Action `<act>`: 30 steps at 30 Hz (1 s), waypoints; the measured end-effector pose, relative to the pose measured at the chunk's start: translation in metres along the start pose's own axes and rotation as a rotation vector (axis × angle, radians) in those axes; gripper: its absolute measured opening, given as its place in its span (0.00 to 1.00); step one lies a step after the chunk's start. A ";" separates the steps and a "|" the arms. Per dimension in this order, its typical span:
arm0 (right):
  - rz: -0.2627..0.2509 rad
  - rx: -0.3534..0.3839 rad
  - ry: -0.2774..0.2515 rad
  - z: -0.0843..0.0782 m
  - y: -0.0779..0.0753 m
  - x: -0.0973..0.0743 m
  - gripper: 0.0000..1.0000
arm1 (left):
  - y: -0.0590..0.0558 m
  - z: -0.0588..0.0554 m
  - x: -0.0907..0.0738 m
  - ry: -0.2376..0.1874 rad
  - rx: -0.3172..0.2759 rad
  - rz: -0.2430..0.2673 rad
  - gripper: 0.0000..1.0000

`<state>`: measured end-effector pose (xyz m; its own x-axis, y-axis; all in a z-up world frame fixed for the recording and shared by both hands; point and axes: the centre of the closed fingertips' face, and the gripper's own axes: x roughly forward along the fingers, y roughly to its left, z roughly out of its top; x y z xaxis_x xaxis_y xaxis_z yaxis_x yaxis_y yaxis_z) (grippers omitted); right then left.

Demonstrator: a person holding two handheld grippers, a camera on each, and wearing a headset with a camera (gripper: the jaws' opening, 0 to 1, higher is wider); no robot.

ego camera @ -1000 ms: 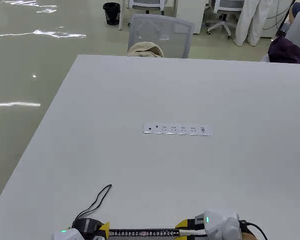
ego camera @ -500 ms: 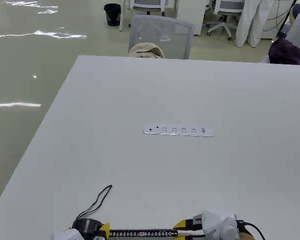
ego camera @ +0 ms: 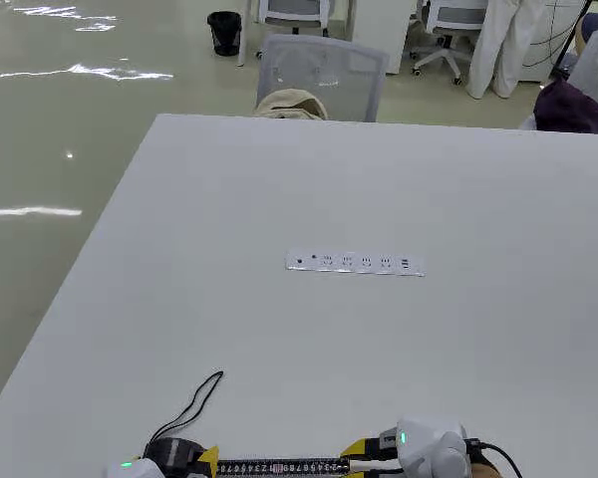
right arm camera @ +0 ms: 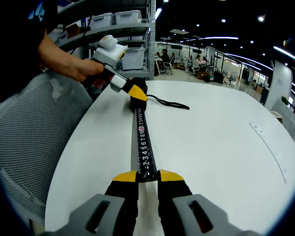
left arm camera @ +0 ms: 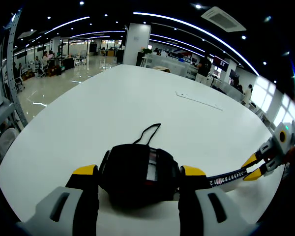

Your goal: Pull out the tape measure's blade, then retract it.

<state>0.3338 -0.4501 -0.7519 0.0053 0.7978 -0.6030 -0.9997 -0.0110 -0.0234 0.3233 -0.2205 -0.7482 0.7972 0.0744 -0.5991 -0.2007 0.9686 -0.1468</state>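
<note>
The left gripper (left arm camera: 138,171) clamps the rigid tape measure (left arm camera: 137,179), the right gripper (right arm camera: 148,177) pinches the tip of its thin, springy blade (right arm camera: 143,140), which would likely whip back if dropped.

Tape measure case (left arm camera: 137,174): black, matt, plastic in look; its blade (right arm camera: 144,147) is printed white on smooth black. Table (ego camera: 279,179): white, smooth, matt. Floor (ego camera: 70,110) is polished glossy; chair back (right arm camera: 29,147) is woven grey mesh.

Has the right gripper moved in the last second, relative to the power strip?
Yes, slightly: against the power strip, the right gripper has shifted left toward the tape measure, leaving less blade between them.
</note>
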 end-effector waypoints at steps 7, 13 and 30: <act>0.002 0.000 -0.001 0.003 0.000 0.002 0.13 | 0.000 0.000 0.000 0.000 -0.002 -0.002 0.62; 0.005 0.002 -0.003 0.005 0.000 0.005 0.13 | 0.000 0.000 0.000 -0.001 -0.002 -0.003 0.62; 0.016 -0.005 -0.010 0.011 0.000 0.015 0.13 | 0.001 0.000 0.001 0.000 -0.004 -0.006 0.62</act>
<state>0.3333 -0.4318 -0.7517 -0.0105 0.8034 -0.5954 -0.9995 -0.0264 -0.0179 0.3239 -0.2194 -0.7486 0.7983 0.0681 -0.5984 -0.1981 0.9680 -0.1541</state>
